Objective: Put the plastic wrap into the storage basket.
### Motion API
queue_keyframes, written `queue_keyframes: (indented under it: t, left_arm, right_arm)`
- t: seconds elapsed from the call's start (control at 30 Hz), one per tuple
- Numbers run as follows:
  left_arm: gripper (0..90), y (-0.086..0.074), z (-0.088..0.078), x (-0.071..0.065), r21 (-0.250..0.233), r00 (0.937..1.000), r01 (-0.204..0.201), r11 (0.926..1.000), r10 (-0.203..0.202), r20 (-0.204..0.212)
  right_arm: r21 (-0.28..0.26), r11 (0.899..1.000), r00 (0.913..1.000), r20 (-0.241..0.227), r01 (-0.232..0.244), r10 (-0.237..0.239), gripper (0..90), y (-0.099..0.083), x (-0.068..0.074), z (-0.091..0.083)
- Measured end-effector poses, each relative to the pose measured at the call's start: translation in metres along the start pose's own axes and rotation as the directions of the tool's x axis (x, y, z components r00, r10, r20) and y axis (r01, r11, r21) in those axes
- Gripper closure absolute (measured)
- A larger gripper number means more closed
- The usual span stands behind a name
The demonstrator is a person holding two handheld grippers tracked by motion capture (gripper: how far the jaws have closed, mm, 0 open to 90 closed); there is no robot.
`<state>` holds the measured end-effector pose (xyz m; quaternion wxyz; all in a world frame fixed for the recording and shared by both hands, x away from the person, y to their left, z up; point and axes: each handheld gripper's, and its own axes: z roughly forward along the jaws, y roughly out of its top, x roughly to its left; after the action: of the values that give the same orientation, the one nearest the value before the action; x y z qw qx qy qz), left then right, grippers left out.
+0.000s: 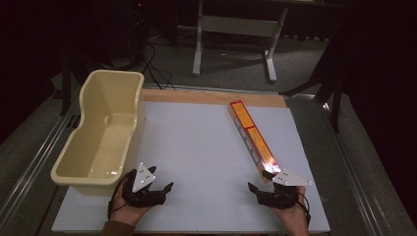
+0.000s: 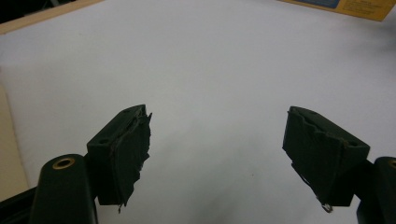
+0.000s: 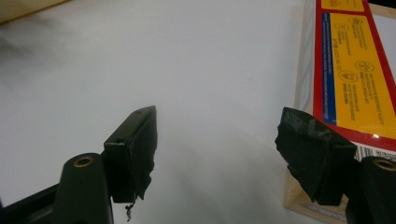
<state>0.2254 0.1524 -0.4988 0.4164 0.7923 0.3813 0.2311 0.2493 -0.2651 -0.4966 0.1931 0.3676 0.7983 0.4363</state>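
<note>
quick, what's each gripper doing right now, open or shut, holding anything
Left gripper: open, nothing between its jaws.
Right gripper: open, holding nothing; the long red and yellow cardboard box lies just beside one jaw.

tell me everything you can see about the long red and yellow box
The long box is a slim carton, cardboard by the look of it, with yellow panels framed in red, a blue strip and small print on top and pale sides. It lies flat and closed on the white table, running diagonally from the far wooden edge toward the right gripper. Its near end sits beside that gripper's open jaws; whether they touch it is unclear.
</note>
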Motion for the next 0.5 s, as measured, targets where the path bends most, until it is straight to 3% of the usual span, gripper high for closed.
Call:
queue_keyframes:
  t: [0.23,0.43,0.5]
  left_arm:
    - [23.1,0.0001,-0.0016,-0.0024,-0.018,1.0000,-0.007,0.9998,0.007,-0.004]
    - [23.3,0.0004,-0.0028,-0.0023,-0.032,1.0000,0.003,0.9995,-0.003,-0.001]
    - [23.6,0.0008,-0.0040,-0.0017,-0.044,1.0000,0.009,0.9990,-0.009,0.001]
  right_arm:
    - [0.009,1.000,1.0000,0.001,0.004,-0.004,29.9,-0.0002,0.0002,0.0011]
    - [0.016,1.000,0.9997,-0.025,0.007,-0.007,42.5,0.0009,-0.0016,0.0002]
    - [0.029,0.999,0.9987,-0.047,0.020,-0.018,54.7,0.0030,-0.0035,-0.0001]
